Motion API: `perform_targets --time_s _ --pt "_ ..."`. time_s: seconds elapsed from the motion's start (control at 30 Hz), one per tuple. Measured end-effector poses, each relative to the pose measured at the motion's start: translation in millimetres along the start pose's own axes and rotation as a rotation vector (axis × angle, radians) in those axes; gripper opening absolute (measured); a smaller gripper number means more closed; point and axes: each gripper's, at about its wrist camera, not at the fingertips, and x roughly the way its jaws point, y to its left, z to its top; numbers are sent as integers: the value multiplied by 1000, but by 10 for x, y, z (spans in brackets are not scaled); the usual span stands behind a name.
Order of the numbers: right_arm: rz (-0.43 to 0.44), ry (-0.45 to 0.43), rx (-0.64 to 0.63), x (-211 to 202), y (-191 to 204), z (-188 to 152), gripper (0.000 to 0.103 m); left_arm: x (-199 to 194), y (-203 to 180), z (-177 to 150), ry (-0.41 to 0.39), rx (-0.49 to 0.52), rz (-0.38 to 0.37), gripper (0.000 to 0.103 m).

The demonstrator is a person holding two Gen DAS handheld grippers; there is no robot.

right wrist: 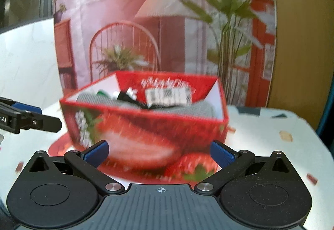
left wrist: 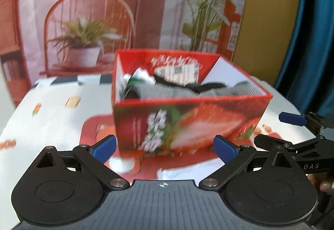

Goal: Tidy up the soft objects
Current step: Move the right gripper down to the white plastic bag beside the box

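A red strawberry-print box (left wrist: 187, 121) stands on the table and holds grey socks (left wrist: 167, 92) and a black-and-white soft item with a paper label (left wrist: 177, 72). My left gripper (left wrist: 165, 148) is open and empty just in front of the box. In the right wrist view the same box (right wrist: 146, 125) holds the grey socks (right wrist: 198, 110) and the label (right wrist: 169, 94). My right gripper (right wrist: 159, 153) is open and empty, close to the box's near wall. The right gripper's side also shows at the right in the left wrist view (left wrist: 292, 132). Both views are blurred.
The table has a white patterned cloth (left wrist: 52, 117) with a red mat (right wrist: 60, 146) under the box. A printed backdrop of a chair, plants and a lamp (left wrist: 87, 21) stands behind the table. A blue curtain (left wrist: 309, 31) hangs at the right.
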Motion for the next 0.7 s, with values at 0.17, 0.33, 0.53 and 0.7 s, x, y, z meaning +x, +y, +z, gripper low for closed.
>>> perform_targets --time_s 0.17,0.33,0.53,0.7 --pt "37 84 -10 43 180 -248 103 11 102 -212 47 -60 36 100" --pt "68 141 -55 63 363 -418 103 38 190 -408 98 -102 84 100" --pt "87 199 -81 120 454 -489 103 73 260 -477 132 -142 113 100" --pt "90 260 -100 180 470 -572 103 98 271 -501 146 -149 116 100"
